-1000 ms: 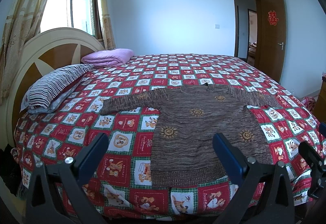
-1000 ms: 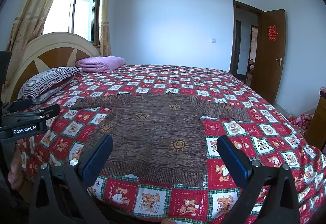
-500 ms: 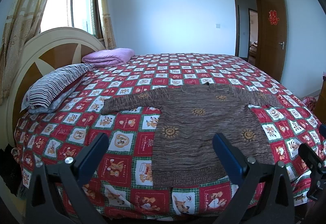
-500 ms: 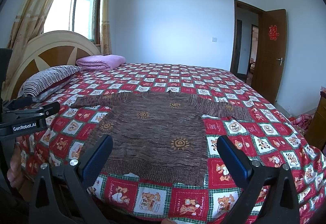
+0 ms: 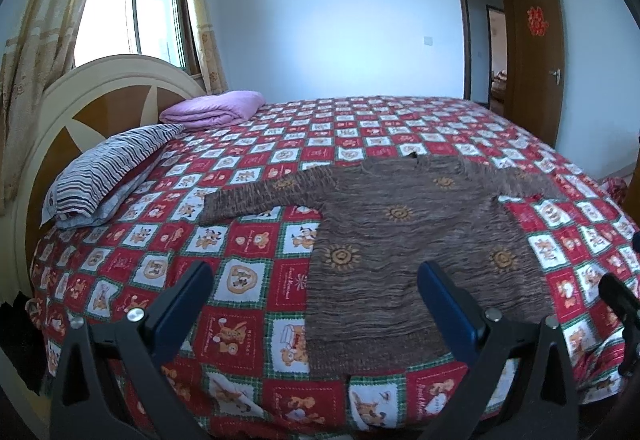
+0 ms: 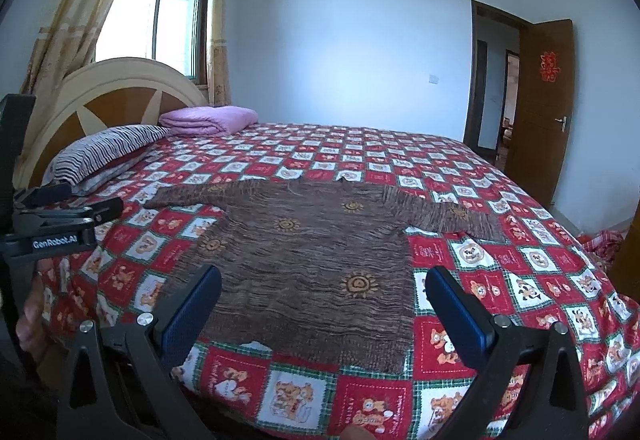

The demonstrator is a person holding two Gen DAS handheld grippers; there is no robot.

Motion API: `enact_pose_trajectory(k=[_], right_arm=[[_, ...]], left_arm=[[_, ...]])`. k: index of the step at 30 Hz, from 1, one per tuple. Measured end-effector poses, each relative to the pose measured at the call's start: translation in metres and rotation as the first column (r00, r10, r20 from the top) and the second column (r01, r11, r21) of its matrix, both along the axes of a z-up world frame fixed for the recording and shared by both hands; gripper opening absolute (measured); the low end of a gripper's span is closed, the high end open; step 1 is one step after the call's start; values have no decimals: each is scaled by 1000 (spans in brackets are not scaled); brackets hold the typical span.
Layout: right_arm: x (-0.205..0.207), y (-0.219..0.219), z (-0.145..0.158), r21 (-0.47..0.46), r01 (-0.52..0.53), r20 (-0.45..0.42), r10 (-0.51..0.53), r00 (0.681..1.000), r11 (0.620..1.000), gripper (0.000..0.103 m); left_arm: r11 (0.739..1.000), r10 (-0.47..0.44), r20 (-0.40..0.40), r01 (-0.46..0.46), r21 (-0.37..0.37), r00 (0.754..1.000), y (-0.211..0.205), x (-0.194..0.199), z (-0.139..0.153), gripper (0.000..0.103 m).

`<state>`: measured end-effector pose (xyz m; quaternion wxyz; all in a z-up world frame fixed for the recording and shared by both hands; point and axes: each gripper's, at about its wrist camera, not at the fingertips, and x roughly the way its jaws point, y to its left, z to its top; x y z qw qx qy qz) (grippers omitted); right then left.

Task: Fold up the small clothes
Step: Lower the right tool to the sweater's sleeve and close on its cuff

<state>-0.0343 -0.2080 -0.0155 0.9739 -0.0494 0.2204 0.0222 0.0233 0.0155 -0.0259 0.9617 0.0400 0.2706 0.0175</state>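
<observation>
A brown sweater (image 5: 408, 240) lies flat, sleeves spread, near the front edge of your quilted bed (image 5: 360, 128) (no fold made yet); your left tongs (image 5: 316, 304) and right tongs (image 6: 324, 304) hover wide open, empty; every fold remains

Brown sweater (image 6: 320, 264) flat on bed (image 6: 520, 260); right tool (image 6: 322, 316) open, empty.

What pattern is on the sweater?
The sweater is streaky brown knit dotted with small orange sun motifs; the right wrist view shows it best.
</observation>
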Motion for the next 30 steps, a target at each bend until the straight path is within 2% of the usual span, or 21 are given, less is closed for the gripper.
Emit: enact_pose_trajectory(k=[8, 16, 25, 30], right_arm=[[50, -22, -19, -30, 54, -77, -56, 995, 998, 102], [105, -67, -29, 22, 120, -130, -116, 985, 993, 102], [164, -129, -50, 52, 210, -212, -194, 958, 976, 102], [192, -174, -64, 93, 279, -258, -248, 934, 956, 102]], left_arm=[[999, -9, -36, 11, 51, 999, -8, 39, -14, 103], [995, -22, -67, 29, 95, 997, -20, 91, -21, 103], [991, -38, -138, 55, 122, 990, -43, 157, -47, 103], [989, -61, -170, 83, 124, 984, -57, 190, -61, 103]])
